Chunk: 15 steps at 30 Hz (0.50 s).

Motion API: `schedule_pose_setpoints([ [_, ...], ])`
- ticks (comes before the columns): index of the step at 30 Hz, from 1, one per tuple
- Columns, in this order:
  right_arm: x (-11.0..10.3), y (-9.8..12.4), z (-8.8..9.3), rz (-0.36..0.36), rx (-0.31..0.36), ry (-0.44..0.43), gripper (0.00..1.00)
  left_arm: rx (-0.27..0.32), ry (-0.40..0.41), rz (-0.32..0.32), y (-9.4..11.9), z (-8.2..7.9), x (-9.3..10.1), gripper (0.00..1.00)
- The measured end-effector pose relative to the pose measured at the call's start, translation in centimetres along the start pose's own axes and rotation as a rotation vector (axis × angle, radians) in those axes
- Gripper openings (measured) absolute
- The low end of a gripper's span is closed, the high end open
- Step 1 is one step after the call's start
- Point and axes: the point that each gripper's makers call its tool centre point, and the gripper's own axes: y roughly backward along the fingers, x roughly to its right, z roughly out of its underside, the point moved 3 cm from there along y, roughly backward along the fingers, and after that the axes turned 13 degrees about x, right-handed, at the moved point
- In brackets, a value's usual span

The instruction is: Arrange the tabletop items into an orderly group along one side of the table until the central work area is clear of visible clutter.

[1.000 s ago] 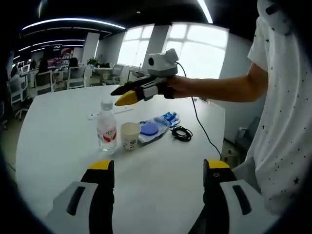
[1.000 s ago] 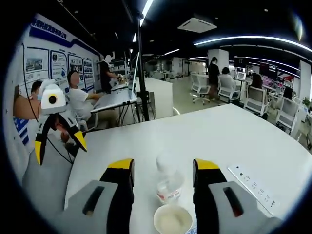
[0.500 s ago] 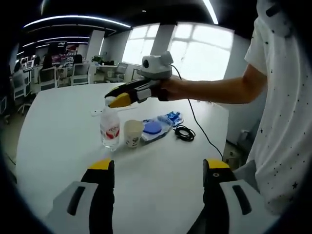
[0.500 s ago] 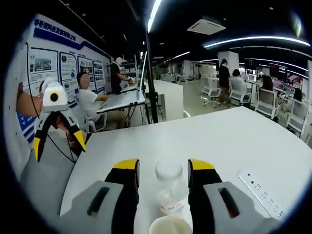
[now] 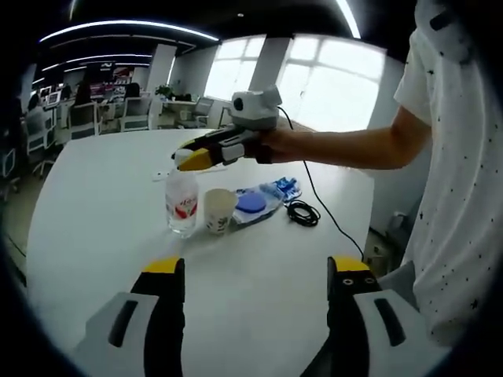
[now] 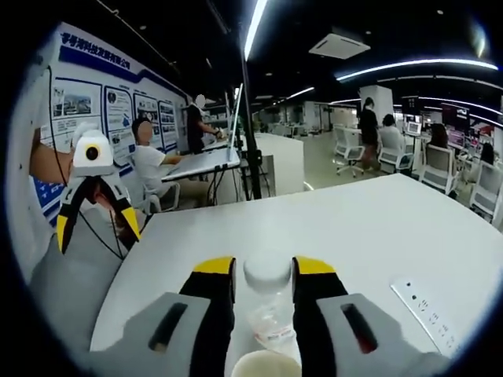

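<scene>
A clear water bottle [image 5: 182, 206] with a red label stands on the white table [image 5: 94, 212], beside a paper cup [image 5: 219, 210] and a blue packet [image 5: 255, 203]. My right gripper [image 5: 191, 159] reaches in from the right at the top of the bottle. In the right gripper view, its yellow-tipped jaws [image 6: 265, 271] press on either side of the bottle [image 6: 271, 314] at its white cap, with the paper cup [image 6: 266, 365] just below. My left gripper [image 5: 255, 271] hangs open over bare table in front of the items; it also appears as the left gripper [image 6: 97, 229], held open in the air.
A coiled black cable [image 5: 302, 213] lies right of the packet. A white power strip [image 6: 428, 310] rests on the far part of the table. A person's arm and white spotted shirt [image 5: 464, 196] stand at the table's right edge. Office chairs and people are in the background.
My right gripper has come down onto the bottle's top and its jaws have narrowed until they meet the cap. The left gripper has stayed open in much the same place.
</scene>
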Motion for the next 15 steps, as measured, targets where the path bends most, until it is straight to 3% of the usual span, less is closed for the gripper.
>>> schedule_pose_setpoints([
  [3, 0.20, 0.06, -0.03, 0.004, 0.002, 0.008, 0.22, -0.003, 0.004, 0.000, -0.22, 0.04, 0.14, 0.75],
  [15, 0.32, 0.23, 0.01, 0.019, 0.010, 0.014, 0.21, -0.006, 0.010, 0.007, -0.63, 0.30, 0.35, 0.74],
])
